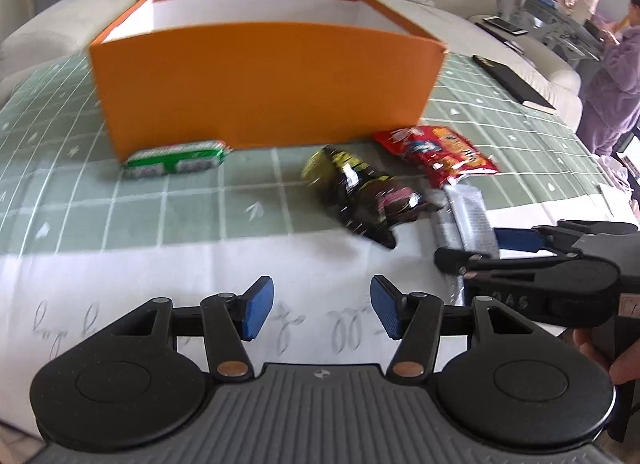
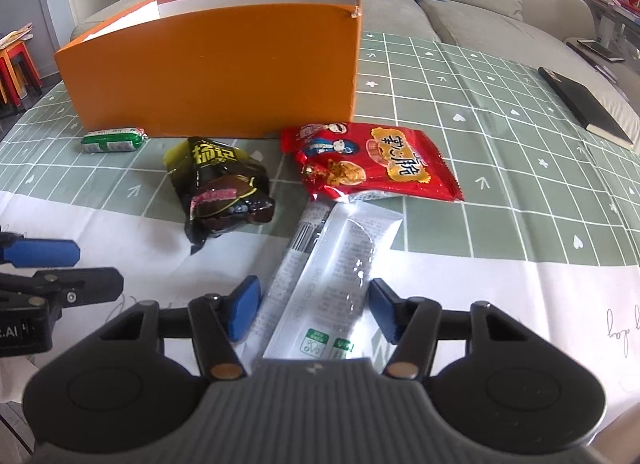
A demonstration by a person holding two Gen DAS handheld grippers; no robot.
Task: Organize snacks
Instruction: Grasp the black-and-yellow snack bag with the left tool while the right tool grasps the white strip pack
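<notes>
Currently, in the left wrist view, the left gripper [image 1: 322,310] hovers over the white part of the surface [image 1: 160,264], jaws spread with nothing between them. An orange box [image 1: 264,84] stands open-topped ahead. A green pack [image 1: 176,160] lies against its near wall, long axis parallel to that wall. A black pack [image 1: 360,192] lies right of centre, long axis running from far-left to near-right. A red pack [image 1: 436,152] sits just beyond it, near the box's right corner. A silver pack [image 1: 468,220] lies below the red pack; the right gripper [image 1: 480,248] enters from the right edge at its near end.

In the right wrist view, the right gripper [image 2: 312,312] has its jaws spread on either side of the silver pack [image 2: 332,264]; contact cannot be confirmed. That pack's long axis runs away from the camera, tilted slightly right, its far end just short of the red pack [image 2: 372,160]. The black pack [image 2: 224,188] lies to the left, the green pack [image 2: 114,140] at the box [image 2: 216,72] base. The left gripper [image 2: 60,268] shows at the left edge, jaws apart.
</notes>
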